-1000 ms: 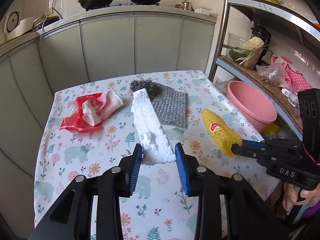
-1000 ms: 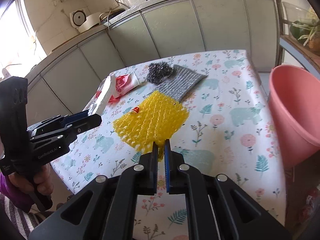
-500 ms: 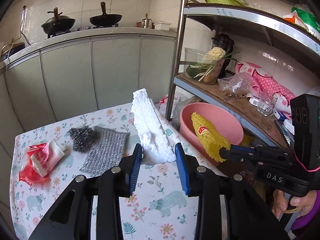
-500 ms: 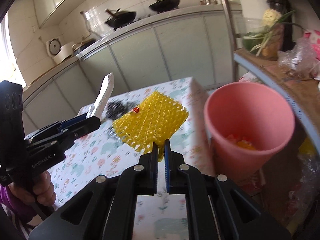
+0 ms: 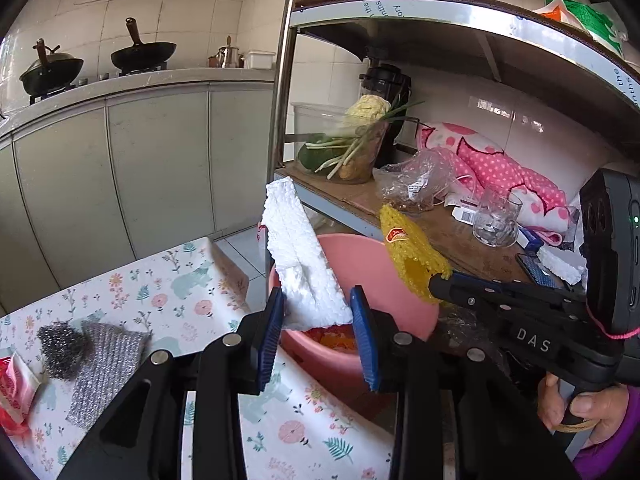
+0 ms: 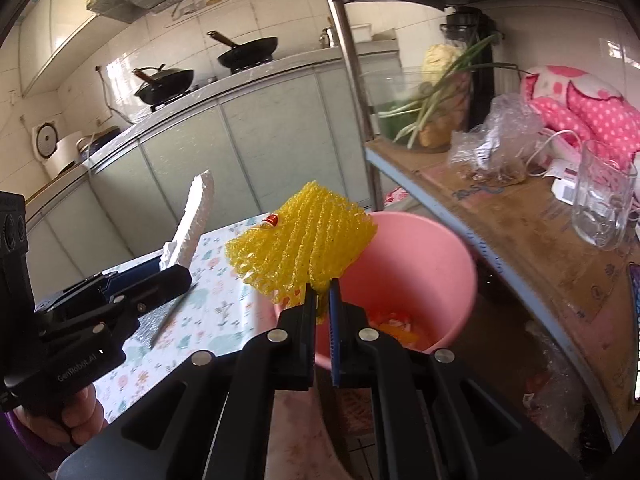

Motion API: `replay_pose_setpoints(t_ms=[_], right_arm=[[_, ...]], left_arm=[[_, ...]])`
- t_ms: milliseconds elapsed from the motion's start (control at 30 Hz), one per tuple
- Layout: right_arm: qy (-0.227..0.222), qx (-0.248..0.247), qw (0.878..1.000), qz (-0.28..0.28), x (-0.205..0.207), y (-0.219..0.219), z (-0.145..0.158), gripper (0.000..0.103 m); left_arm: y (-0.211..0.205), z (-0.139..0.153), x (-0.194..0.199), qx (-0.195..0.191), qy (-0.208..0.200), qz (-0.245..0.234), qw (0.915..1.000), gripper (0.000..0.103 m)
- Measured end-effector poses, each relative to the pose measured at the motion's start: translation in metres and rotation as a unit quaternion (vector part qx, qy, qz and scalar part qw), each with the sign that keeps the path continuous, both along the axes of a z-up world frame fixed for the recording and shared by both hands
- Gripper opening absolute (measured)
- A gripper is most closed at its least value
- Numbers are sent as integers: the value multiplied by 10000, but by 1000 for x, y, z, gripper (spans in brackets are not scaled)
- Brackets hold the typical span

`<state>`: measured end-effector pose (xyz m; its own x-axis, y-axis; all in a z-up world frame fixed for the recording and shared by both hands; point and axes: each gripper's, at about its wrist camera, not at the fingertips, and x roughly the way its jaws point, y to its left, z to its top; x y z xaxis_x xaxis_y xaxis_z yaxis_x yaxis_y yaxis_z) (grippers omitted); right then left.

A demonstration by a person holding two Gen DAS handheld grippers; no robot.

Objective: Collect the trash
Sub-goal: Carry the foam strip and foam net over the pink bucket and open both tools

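My left gripper [image 5: 318,312] is shut on a white foam sheet [image 5: 298,256] and holds it upright over the near rim of the pink bucket [image 5: 384,280]. My right gripper [image 6: 322,300] is shut on a yellow foam fruit net [image 6: 304,236], held above the pink bucket [image 6: 420,264], which has orange scraps inside. The net also shows in the left wrist view [image 5: 408,256], and the foam sheet in the right wrist view [image 6: 192,216]. A silver bubble pouch [image 5: 108,372], a dark steel scrubber [image 5: 60,350] and a red-white wrapper [image 5: 14,394] lie on the floral table [image 5: 180,292].
A metal shelf rack [image 5: 280,120] stands right of the table, close behind the bucket. Its lower shelf holds vegetables [image 5: 352,140], a plastic bag, a glass mug [image 5: 496,220] and pink cloth. Grey cabinets with woks [image 5: 140,52] run along the back wall.
Both grippers lifted their trash off the table and swung right. The foam sheet and the yellow net now hang over the pink bucket instead of the table.
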<state>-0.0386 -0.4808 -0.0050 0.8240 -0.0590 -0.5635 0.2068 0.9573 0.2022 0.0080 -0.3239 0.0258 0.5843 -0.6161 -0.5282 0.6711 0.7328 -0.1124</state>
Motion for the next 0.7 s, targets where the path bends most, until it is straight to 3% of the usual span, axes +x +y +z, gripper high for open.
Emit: replay_pose_setpoints(t_ms=[300,700], right_arm=[[315,-79,9990,-292,16,-21,-26,6],[634,-122,9969,-455,31,-31,-46,7]], left_arm=[[-50,-32,21,219,204,-260,9992,34],[-71,-53,39,503,470,-330,9971,35]])
